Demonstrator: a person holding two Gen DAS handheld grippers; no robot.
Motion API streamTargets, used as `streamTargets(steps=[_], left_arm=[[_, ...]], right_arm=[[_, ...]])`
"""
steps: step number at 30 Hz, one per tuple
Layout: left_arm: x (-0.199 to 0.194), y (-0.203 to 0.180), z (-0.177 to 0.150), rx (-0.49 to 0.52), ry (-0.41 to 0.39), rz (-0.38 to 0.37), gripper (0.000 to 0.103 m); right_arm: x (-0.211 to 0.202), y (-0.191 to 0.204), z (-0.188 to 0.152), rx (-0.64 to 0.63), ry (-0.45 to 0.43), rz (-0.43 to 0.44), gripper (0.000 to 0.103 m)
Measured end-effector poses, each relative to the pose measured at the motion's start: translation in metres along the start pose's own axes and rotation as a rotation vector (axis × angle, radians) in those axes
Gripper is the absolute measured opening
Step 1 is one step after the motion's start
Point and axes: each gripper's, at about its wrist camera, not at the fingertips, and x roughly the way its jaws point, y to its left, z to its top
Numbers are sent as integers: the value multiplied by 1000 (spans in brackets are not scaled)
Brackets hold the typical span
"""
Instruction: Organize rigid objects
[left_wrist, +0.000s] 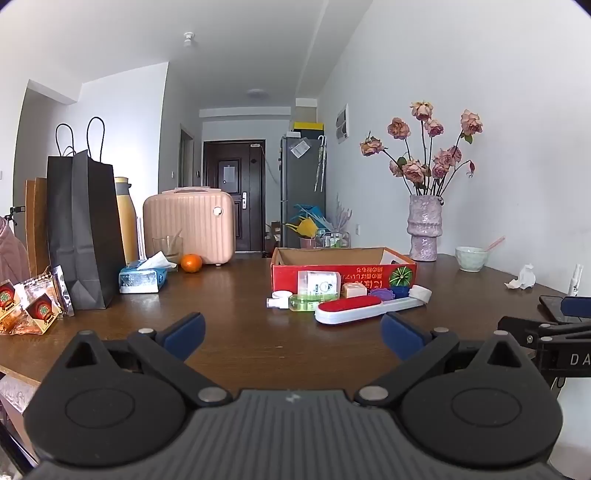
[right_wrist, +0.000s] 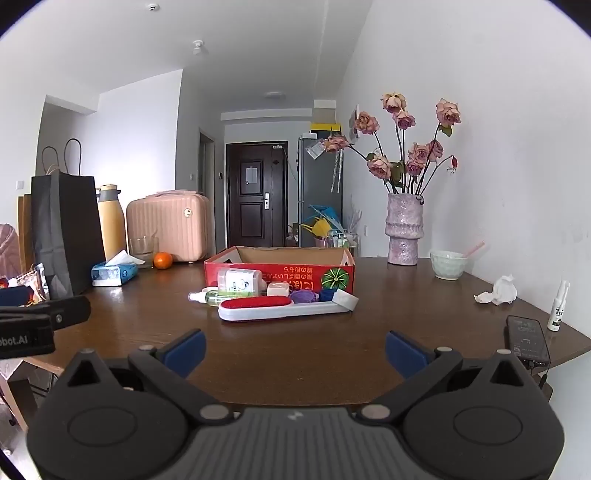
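Note:
A red cardboard box (left_wrist: 343, 275) (right_wrist: 280, 275) stands open-topped in the middle of the brown table (left_wrist: 236, 317). In front of it lies a cluster: a white lint brush with a red pad (left_wrist: 364, 308) (right_wrist: 277, 306), a green bottle (left_wrist: 304, 302) (right_wrist: 212, 297), a clear white-labelled box (left_wrist: 319, 282) (right_wrist: 240, 280), a beige block (left_wrist: 354, 290), purple (left_wrist: 380, 293) and blue (left_wrist: 399, 291) caps, a white roll (left_wrist: 421, 294) (right_wrist: 345, 300). My left gripper (left_wrist: 293, 336) and right gripper (right_wrist: 295, 349) hover open and empty near the table's front edge, short of the cluster.
At the left stand a black paper bag (left_wrist: 86, 229), snack packets (left_wrist: 33, 306), a tissue pack (left_wrist: 142, 277), an orange (left_wrist: 191, 263), a glass (left_wrist: 168, 247) and a pink case (left_wrist: 190, 225). At the right are a flower vase (left_wrist: 424, 229), bowl (left_wrist: 471, 258), crumpled tissue (right_wrist: 498, 291), spray bottle (right_wrist: 558, 306), black phone (right_wrist: 528, 339).

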Motion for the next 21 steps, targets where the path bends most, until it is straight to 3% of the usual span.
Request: streamTargets(steps=[3,21], left_arm=[[-3,-1,2,14,-30,6,103],[1,2,1,28,-36,25,103]], right_arm=[[1,0,-1,18,9,0,103],[-1,4,0,-3,-11,8,103]])
